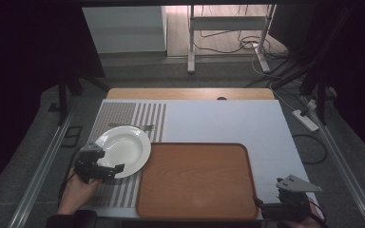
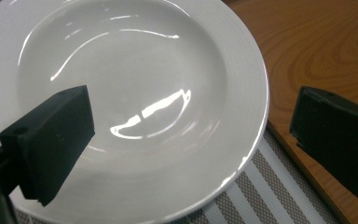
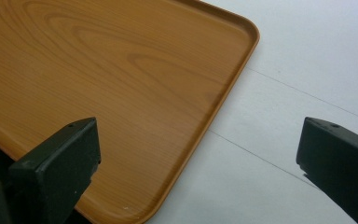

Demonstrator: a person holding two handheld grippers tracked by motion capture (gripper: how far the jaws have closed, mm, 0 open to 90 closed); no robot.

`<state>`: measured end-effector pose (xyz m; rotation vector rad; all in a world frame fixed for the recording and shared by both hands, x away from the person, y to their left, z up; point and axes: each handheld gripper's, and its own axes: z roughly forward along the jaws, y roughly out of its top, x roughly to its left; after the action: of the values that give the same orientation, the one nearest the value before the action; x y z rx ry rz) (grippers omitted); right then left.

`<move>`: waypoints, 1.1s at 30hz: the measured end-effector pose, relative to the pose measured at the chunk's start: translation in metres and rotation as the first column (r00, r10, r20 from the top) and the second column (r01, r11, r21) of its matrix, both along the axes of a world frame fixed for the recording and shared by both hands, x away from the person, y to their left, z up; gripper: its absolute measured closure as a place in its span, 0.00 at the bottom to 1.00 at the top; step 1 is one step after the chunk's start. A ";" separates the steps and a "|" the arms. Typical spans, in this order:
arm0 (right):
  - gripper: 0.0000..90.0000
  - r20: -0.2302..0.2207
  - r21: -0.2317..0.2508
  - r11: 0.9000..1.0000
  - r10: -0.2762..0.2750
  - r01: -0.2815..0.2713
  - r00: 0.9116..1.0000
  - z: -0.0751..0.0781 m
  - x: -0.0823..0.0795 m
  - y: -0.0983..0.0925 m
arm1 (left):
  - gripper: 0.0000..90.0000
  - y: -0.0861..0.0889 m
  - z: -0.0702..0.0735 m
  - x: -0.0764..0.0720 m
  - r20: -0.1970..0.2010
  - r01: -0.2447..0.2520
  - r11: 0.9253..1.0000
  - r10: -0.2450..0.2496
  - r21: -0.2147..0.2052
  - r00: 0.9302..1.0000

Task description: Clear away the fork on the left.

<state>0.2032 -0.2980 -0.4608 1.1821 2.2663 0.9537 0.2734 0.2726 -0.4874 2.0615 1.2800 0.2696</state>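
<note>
1. The plate (image 1: 123, 150) is seen on the striped mat (image 1: 123, 192) at the worktop's (image 1: 228, 121) left, its right rim just beside the tray (image 1: 195, 183).
2. The left tongs (image 1: 108, 172) are held wide open at the plate's near edge; in the left gripper view one jaw is seen over the plate's (image 2: 135, 93) rim, the other over the tray's (image 2: 317, 46) edge, with nothing gripped.
3. The right tongs (image 1: 266, 209) are kept wide open and empty at the tray's near right corner, well apart from the plate.
4. In the right gripper view, one jaw is shown above the tray (image 3: 98, 79), the other above bare worktop (image 3: 307, 60).
5. A fork (image 1: 130, 126) is seen on the mat behind the plate.
</note>
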 end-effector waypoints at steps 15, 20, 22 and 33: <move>0.00 -0.002 -0.001 1.000 0.002 -0.002 1.000 0.000 0.000 0.000 | 0.00 0.002 -0.003 0.047 -0.011 -0.011 0.999 0.011 0.050 1.000; 0.00 -0.003 -0.001 1.000 0.002 -0.002 1.000 0.000 0.000 0.000 | 0.00 0.000 -0.006 0.067 -0.022 -0.006 0.998 0.007 0.056 1.000; 0.00 -0.004 0.000 1.000 0.002 -0.002 1.000 0.000 0.000 0.000 | 0.00 -0.001 -0.006 0.072 -0.023 -0.002 0.998 0.003 0.057 1.000; 0.00 -0.006 0.001 1.000 0.004 -0.004 1.000 0.000 0.001 0.000 | 0.00 0.001 -0.005 0.098 -0.025 -0.011 0.998 0.013 0.056 1.000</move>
<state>0.2038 -0.2978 -0.4612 1.1828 2.2741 0.9538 0.3715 0.2734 -0.4926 2.1111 1.3141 0.2877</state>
